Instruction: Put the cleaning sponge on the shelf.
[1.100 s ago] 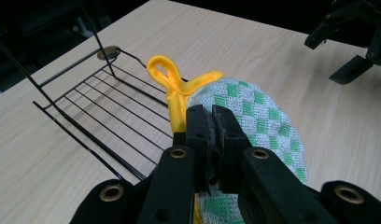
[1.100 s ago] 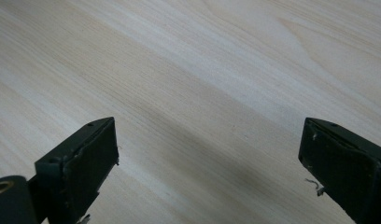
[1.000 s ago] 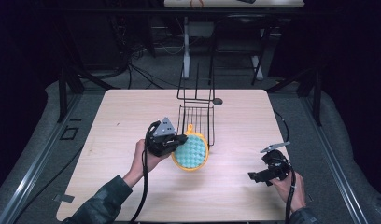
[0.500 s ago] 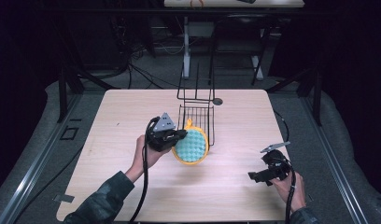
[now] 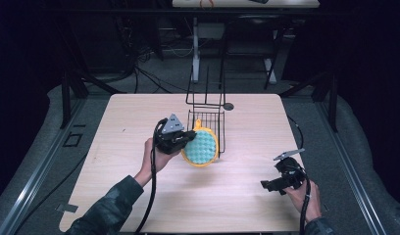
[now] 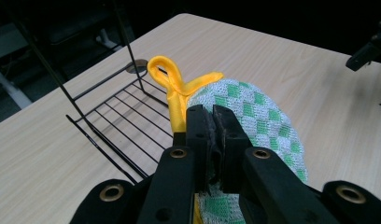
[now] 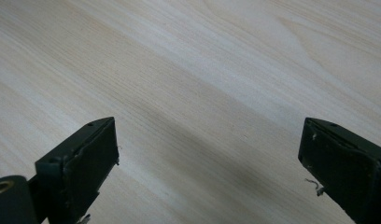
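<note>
The left gripper [image 6: 212,116] pinches the potholder [image 5: 202,147] mid-table, against the rack [image 5: 206,115]. The right gripper [image 7: 207,163] gapes empty near the right front corner. The thin pinch could slip, or the loop [image 6: 164,74] snag a wire.

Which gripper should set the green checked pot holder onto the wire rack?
Left. The left gripper is already shut on the pot holder, right beside the wire rack. The right gripper is open with nothing between its jaws, over bare table well away from the rack.
</note>
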Demonstrator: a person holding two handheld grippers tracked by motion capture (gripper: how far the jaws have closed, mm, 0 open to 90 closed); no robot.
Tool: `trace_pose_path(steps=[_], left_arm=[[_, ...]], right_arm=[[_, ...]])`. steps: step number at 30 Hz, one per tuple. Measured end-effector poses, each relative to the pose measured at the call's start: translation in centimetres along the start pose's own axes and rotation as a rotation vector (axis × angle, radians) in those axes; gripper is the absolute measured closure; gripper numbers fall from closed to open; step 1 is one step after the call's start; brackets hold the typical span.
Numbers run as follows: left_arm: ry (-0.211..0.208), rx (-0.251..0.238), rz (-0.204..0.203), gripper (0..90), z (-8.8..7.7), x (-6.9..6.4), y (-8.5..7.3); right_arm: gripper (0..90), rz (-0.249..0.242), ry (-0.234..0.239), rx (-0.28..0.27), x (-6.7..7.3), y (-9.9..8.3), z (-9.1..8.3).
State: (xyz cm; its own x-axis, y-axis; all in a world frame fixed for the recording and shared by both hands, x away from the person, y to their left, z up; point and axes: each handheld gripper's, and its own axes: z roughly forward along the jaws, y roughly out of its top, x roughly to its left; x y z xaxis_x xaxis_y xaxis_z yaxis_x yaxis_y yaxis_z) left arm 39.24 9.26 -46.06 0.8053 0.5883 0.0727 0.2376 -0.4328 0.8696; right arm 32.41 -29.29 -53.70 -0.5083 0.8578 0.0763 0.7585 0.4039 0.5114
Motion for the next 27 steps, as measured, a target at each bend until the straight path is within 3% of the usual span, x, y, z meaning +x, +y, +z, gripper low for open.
trace_pose_path(steps=[27], left_arm=[[0.057, -0.046, -0.037, 86.2, 2.1, 1.7, -0.1]], right_arm=[[4.4, -0.001, -0.003, 0.011, -0.1, 0.0, 0.0]])
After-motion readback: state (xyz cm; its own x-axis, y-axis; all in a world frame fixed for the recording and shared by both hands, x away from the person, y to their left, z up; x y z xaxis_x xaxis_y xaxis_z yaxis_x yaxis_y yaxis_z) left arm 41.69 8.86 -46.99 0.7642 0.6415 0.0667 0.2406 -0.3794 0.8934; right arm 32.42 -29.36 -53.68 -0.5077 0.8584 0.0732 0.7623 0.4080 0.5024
